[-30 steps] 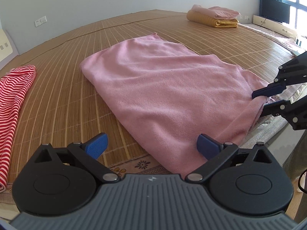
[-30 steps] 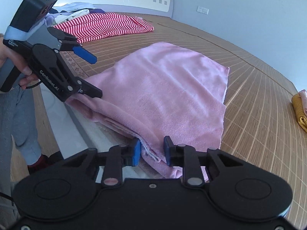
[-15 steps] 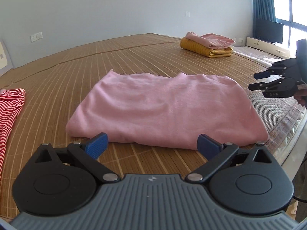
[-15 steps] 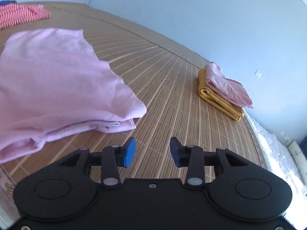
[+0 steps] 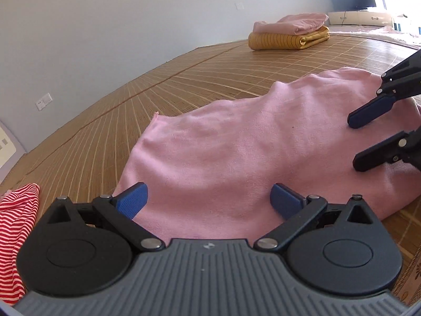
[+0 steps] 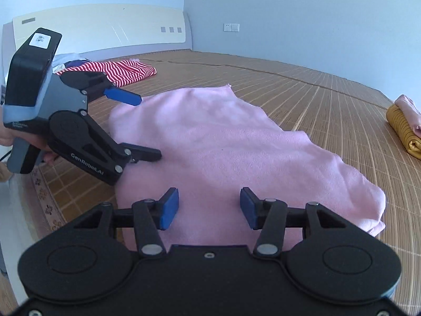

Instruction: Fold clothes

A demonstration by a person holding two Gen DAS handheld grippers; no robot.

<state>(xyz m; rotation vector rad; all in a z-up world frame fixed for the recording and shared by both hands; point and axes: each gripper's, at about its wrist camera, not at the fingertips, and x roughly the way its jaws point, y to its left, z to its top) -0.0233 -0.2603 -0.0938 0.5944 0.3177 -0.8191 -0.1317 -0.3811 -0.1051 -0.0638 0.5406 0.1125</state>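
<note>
Left wrist view: the left gripper (image 5: 208,200) was seen with its blue pads spread wide, nothing caught between them, parked low over the near edge of the pink cloth (image 5: 236,152). That cloth was laid out in a folded, slightly lumpy slab on the bamboo mat (image 5: 184,79), pretty much in the middle of things. The right gripper (image 5: 355,142) was poked in from the right side, fingers parted as well, tips resting right at the cloth's surface but not pinching it, as far as could be told.

From the right wrist view, same story: the right gripper (image 6: 209,208) was held released over the pink cloth (image 6: 236,142), and the left gripper (image 6: 150,129) was gripped by a hand (image 6: 8,139) at the left edge, its lower finger down on the fabric. A red-and-white striped garment (image 6: 123,69) was left well apart near the headboard (image 6: 105,29), and a folded stack (image 5: 289,33), pink on yellow, was parked far off by the wall.
</note>
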